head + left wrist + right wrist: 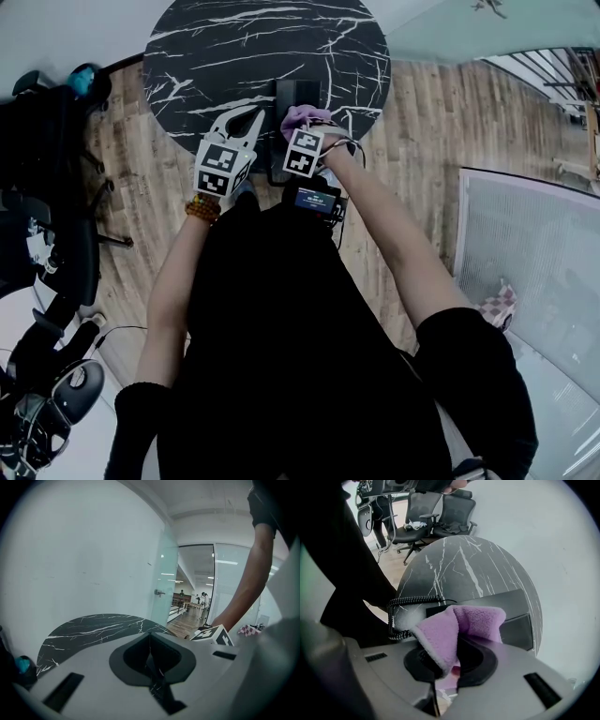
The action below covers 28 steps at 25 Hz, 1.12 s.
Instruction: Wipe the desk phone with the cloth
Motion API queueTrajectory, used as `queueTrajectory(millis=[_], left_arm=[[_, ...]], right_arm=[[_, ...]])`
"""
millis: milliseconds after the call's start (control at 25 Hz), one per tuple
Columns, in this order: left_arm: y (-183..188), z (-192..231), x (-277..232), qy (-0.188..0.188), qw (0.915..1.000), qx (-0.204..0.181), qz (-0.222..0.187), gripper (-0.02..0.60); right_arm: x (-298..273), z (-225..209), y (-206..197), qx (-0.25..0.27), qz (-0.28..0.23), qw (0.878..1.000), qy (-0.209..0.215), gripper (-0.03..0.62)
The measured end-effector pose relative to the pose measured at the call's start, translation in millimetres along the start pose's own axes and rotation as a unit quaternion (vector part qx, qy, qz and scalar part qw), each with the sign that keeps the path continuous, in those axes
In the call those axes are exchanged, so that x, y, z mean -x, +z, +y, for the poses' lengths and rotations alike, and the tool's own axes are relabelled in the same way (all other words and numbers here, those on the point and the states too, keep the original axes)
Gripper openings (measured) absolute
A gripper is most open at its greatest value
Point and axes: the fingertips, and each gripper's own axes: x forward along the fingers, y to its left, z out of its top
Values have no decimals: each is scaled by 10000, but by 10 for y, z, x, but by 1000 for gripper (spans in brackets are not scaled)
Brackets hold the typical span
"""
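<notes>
Head view: a round black marble-patterned table with white veins [206, 47] stands on a pale wood plank floor [422, 122]. A black desk phone [298, 94] lies near the table's near edge. The right gripper [306, 124] reaches over the phone, with a lilac fleece cloth [302, 116] bunched at its tip on the phone's near end. The left gripper [238, 125] hovers over the table just left of the phone, apart from it. Black mesh office chairs [56, 187] stand to the left, and a pale panel [525, 234] is on the right.

Left gripper view: the left gripper [150, 652] has its jaws pressed together with nothing between them. The table [93, 629] curves beyond it, before a plain white wall [84, 550] and a glass door [164, 573]. The phone does not show here.

Right gripper view: the right gripper [454, 662] pinches the cloth [450, 632], which folds up over the jaws. The phone [511, 609] lies just behind the cloth, with its coiled black cord [407, 603] to the left. The table [464, 569] and the chairs [436, 513] lie further off.
</notes>
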Motion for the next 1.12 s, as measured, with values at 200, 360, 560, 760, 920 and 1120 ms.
queueTrajectory(millis=[200,360,560,760,920,1120], left_arm=[[-24,-3,-5,-15,10000,8,25,14],[-20,-9,-2,-16,10000,1,22,14],[-20,-6,7,-3,10000,5,14,14],[-27,9,11,14,10000,24,16,14],[-51,18,11,12,10000,38,47,14],[-69,-15,8,-7,10000,23,74,14]], right_arm=[[-9,42,-2,25,9,10000,55,60],[-7,65,-17,40,32,9999,101,60],[-12,104,-18,77,51,9997,209,58],[-19,120,-24,76,45,9996,268,60],[-28,130,-18,59,33,9995,307,60],[-35,166,-33,43,35,9994,336,60]])
